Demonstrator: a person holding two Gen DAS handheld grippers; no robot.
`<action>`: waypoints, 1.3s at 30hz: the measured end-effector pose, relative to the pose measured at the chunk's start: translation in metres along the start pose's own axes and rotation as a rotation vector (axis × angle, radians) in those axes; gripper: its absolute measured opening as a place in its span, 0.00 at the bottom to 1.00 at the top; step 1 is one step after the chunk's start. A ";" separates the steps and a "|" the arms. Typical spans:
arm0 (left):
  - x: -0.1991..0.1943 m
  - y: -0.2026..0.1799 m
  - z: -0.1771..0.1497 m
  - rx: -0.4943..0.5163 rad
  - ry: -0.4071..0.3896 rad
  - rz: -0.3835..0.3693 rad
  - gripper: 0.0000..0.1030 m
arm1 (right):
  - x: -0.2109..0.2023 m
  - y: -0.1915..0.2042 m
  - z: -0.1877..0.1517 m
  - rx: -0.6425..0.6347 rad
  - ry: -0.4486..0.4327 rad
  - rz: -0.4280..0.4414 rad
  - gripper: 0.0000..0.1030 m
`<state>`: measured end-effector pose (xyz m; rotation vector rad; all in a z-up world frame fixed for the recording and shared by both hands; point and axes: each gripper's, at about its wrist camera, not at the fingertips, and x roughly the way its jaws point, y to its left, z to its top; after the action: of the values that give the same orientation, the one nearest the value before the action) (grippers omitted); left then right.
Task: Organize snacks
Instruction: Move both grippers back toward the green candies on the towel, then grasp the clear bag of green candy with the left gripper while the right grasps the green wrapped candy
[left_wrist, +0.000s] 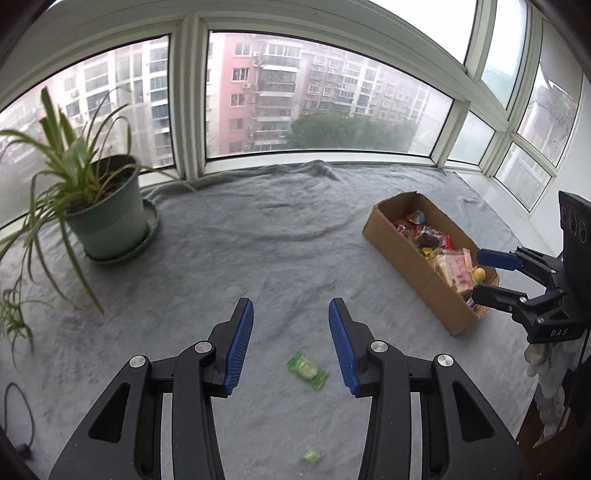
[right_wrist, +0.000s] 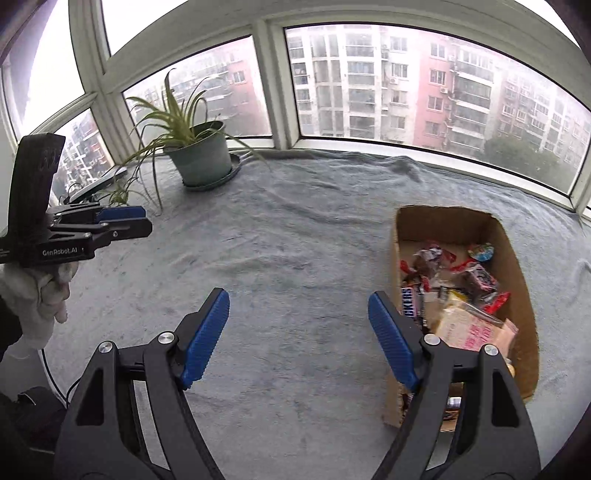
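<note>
A cardboard box (left_wrist: 402, 254) holding several wrapped snacks stands on the grey blanket at the right; it also shows in the right wrist view (right_wrist: 517, 266). A green snack packet (left_wrist: 307, 370) lies on the blanket below and between the fingers of my left gripper (left_wrist: 291, 314), which is open and empty. A smaller green piece (left_wrist: 311, 456) lies nearer the camera. My right gripper (right_wrist: 298, 308) is open and empty, its right finger over the box's near left wall. It shows in the left wrist view (left_wrist: 480, 271) at the box's near end.
A potted spider plant (left_wrist: 107, 218) on a saucer stands at the back left by the window; it also shows in the right wrist view (right_wrist: 201, 155). A black cable (left_wrist: 18, 417) lies at the left edge. The grey blanket (left_wrist: 258, 251) covers the sill.
</note>
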<state>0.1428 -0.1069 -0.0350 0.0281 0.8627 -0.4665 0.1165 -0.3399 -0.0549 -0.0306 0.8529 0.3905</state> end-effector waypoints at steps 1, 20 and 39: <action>-0.002 0.004 -0.010 -0.010 0.010 -0.004 0.40 | 0.007 0.007 0.000 -0.011 0.012 0.015 0.78; 0.021 -0.002 -0.126 0.038 0.192 -0.066 0.28 | 0.108 0.073 -0.017 -0.091 0.195 0.137 0.69; 0.031 -0.009 -0.136 0.104 0.190 -0.052 0.28 | 0.161 0.097 -0.021 -0.195 0.303 0.058 0.42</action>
<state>0.0580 -0.0986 -0.1457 0.1474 1.0272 -0.5635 0.1629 -0.2010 -0.1749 -0.2510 1.1138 0.5315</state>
